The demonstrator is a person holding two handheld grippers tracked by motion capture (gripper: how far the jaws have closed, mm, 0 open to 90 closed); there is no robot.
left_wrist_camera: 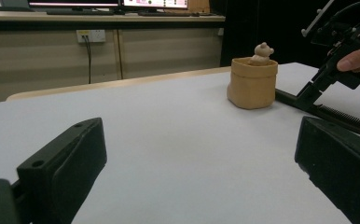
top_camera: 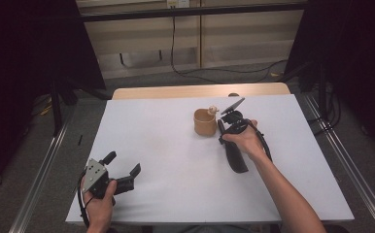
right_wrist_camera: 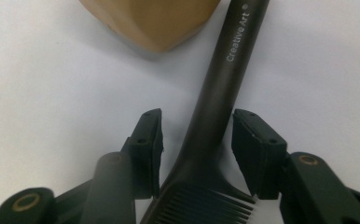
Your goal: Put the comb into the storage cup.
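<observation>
Both right gripper [right_wrist_camera: 197, 140] jaws flank comb [right_wrist_camera: 222, 93], seemingly untouched.

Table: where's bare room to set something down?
Free: the wide middle of the table between the left gripper and the cup, plus the far-left corner. Crowded: around the cup, where the right gripper straddles the comb.

The left claw [top_camera: 125, 171] rests low at the near left, held in the left hand [top_camera: 99, 200], its jaws spread wide and pointing far and right. The right forearm reaches in from the near right; the right hand [top_camera: 246, 141] tips the right claw [right_wrist_camera: 197, 140] downward, jaws partly closed with gaps showing on both sides.
</observation>
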